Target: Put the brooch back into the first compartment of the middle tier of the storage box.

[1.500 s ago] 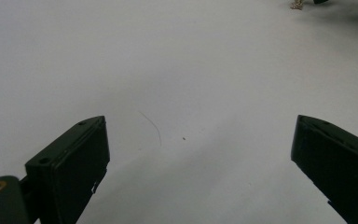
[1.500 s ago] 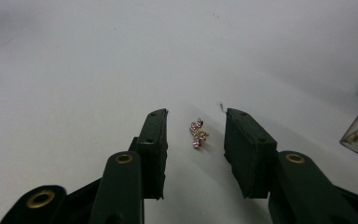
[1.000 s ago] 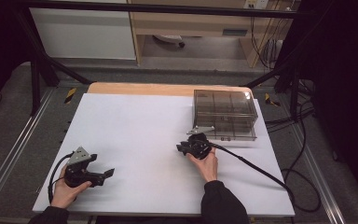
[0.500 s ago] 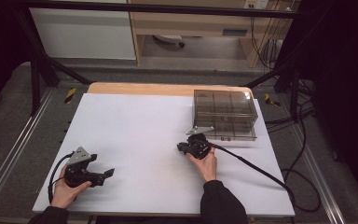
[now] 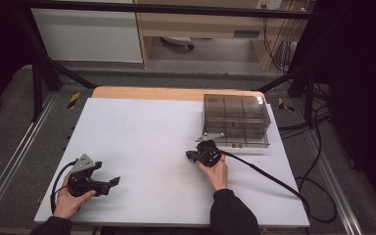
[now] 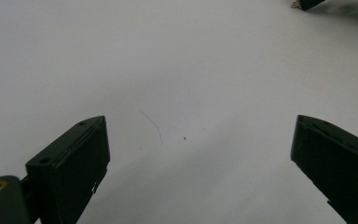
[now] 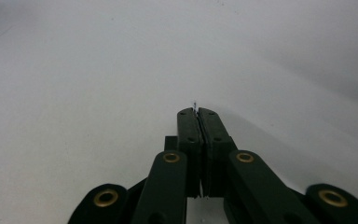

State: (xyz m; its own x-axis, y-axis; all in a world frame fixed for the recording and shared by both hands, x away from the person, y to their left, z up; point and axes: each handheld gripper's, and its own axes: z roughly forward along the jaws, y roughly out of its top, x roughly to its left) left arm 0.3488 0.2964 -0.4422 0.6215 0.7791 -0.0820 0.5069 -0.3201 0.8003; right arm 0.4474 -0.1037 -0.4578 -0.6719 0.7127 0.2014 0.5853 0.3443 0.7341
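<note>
A: Start with the big thing. What carries everything?

B: The desk (image 5: 142, 147), covered by a white sheet, with a strip of bare wood showing along its far edge. I'll place everything else from the smoky clear plastic organiser box (image 5: 235, 120), which stands at the desk's far right corner.

A: What can you tell about the box?

B: It is see-through with a dark tint, divided into compartments inside, and it sits flat with its lid down. A small pale clasp or tab juts from its near left corner (too small to say exactly what it is).

A: And the right gripper?

B: The right gripper (image 5: 192, 155) lies on the sheet just in front of the box's near left corner, close to it but not touching, with the hand (image 5: 215, 171) behind it and the cable trailing off to the right. Its jaws have just been closing and now stand pressed together. In the right gripper view a tiny glinting speck sits at their tips; I cannot tell what it is.

A: The left gripper?

B: The left gripper (image 5: 113, 181) is well apart from the box, near the desk's near left corner, resting low on the sheet. Its jaws are spread wide with only white sheet between them.
</note>
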